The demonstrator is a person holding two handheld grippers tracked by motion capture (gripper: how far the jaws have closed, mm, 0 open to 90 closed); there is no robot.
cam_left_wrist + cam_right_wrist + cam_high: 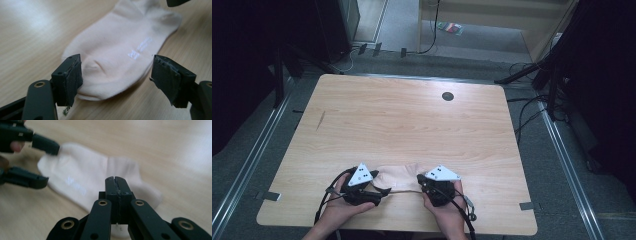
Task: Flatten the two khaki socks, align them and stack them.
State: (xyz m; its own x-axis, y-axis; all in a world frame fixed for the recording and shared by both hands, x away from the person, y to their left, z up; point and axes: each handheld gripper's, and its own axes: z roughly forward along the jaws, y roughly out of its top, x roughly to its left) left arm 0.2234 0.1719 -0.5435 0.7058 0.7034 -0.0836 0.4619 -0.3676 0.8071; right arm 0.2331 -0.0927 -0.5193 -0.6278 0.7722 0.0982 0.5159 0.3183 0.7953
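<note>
Item: sock [398, 177], pale peach, lay flat on table [412, 120] near the front edge, between the two grippers. Small white print on its side, seen in left gripper view [139, 48].

L gripper [379, 192]: held in person's left hand [343, 202], at sock's left end. In left gripper view [116, 75] jaws stood wide apart, one on each side of the sock's end; left pad [74, 78] just beside or touching the cloth edge, can't tell which; right pad [166, 77] clear of it. No squeeze on the cloth.

R gripper [421, 181]: held in right hand [447, 210], at sock's right end. In right gripper view [116, 179] jaws were pressed together, pads meeting w/ only a thin seam between. Sock lay under and past the tips; whether any cloth was pinched, can't tell. L gripper also appeared in this view, upper left, jaws spread over sock's far end [46, 162].

Table: light wood, w/ dark round grommet [447, 96] toward the far side, well apart from sock.

Both grippers carried a grey three-cornered plate on top, cables trailing back toward the person.
</note>
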